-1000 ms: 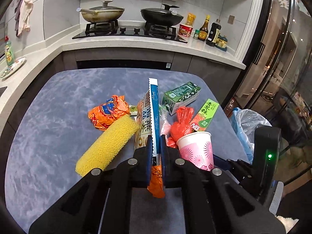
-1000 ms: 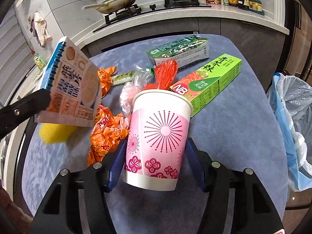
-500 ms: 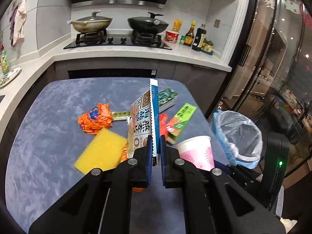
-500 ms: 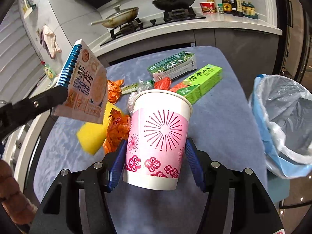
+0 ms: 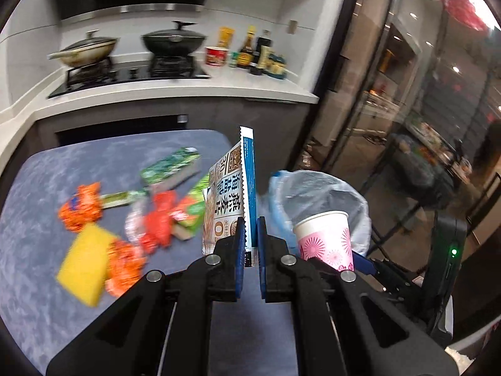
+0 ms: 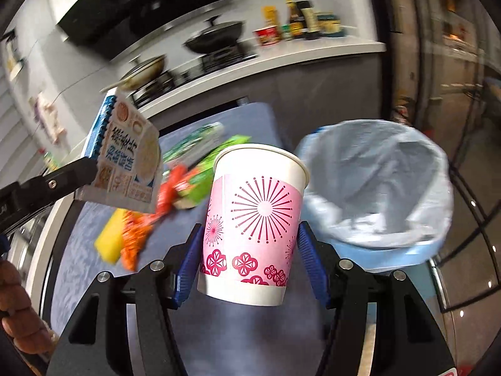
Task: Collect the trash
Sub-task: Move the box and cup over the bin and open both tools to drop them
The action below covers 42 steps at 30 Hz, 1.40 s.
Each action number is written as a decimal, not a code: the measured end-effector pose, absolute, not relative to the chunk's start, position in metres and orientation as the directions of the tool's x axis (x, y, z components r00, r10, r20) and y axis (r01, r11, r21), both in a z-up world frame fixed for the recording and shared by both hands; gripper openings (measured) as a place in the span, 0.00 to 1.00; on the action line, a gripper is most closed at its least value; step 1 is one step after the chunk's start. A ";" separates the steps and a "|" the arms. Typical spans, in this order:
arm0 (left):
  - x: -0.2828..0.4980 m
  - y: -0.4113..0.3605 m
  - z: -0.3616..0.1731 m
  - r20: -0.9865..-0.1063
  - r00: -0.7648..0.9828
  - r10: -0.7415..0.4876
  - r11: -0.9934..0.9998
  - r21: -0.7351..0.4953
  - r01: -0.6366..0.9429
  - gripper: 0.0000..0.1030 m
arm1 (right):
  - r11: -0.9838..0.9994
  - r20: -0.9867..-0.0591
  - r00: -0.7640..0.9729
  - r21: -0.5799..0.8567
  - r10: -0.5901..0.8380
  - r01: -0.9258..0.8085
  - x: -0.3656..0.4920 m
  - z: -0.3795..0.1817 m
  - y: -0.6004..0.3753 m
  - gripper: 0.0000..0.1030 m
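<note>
My left gripper (image 5: pixel 250 244) is shut on the edge of a flat printed food packet (image 5: pixel 233 202) with a blue strip, held upright above the table. The same packet (image 6: pixel 126 156) shows at the left of the right wrist view. My right gripper (image 6: pixel 250 250) is shut on a pink-and-white paper cup (image 6: pixel 253 222), upright and off the table; the cup (image 5: pixel 325 238) also appears in the left wrist view. A bin lined with a pale blue bag (image 6: pixel 379 185) stands open just right of the cup, off the table's right edge.
On the blue-grey table (image 5: pixel 47 297) lie orange wrappers (image 5: pixel 81 206), a yellow sponge (image 5: pixel 84 263), a red bag (image 5: pixel 159 222), a green carton (image 5: pixel 170 164) and a green box (image 5: pixel 192 206). Behind is a counter with a stove, pans (image 5: pixel 173 39) and bottles. Glass doors (image 5: pixel 422 109) stand at the right.
Both grippers have risen and swung right toward the bin, carrying the packet and the cup. The table litter has slid left in view and the bag's mouth now fills the right.
</note>
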<state>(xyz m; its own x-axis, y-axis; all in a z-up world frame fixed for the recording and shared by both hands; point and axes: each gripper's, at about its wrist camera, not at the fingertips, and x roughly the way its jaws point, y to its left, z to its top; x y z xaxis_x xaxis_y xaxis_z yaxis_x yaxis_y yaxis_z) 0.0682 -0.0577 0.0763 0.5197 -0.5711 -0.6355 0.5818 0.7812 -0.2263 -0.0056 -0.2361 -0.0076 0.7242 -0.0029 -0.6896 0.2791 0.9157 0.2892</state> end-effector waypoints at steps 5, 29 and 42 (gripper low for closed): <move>0.068 -0.108 0.074 -0.630 0.458 -0.628 0.724 -0.256 0.641 0.07 | 0.885 -0.688 0.721 0.283 -0.080 0.369 -0.017 -0.010 -0.287 0.56; 0.104 -0.251 0.022 -0.708 0.351 -0.613 0.674 -0.237 0.700 0.07 | 0.841 -0.703 0.687 0.250 -0.182 0.479 0.019 -0.040 -0.396 0.57; 0.118 -0.264 -0.006 -0.752 0.334 -0.569 0.699 -0.227 0.678 0.39 | 0.827 -0.731 0.657 0.245 -0.185 0.505 0.037 -0.056 -0.411 0.59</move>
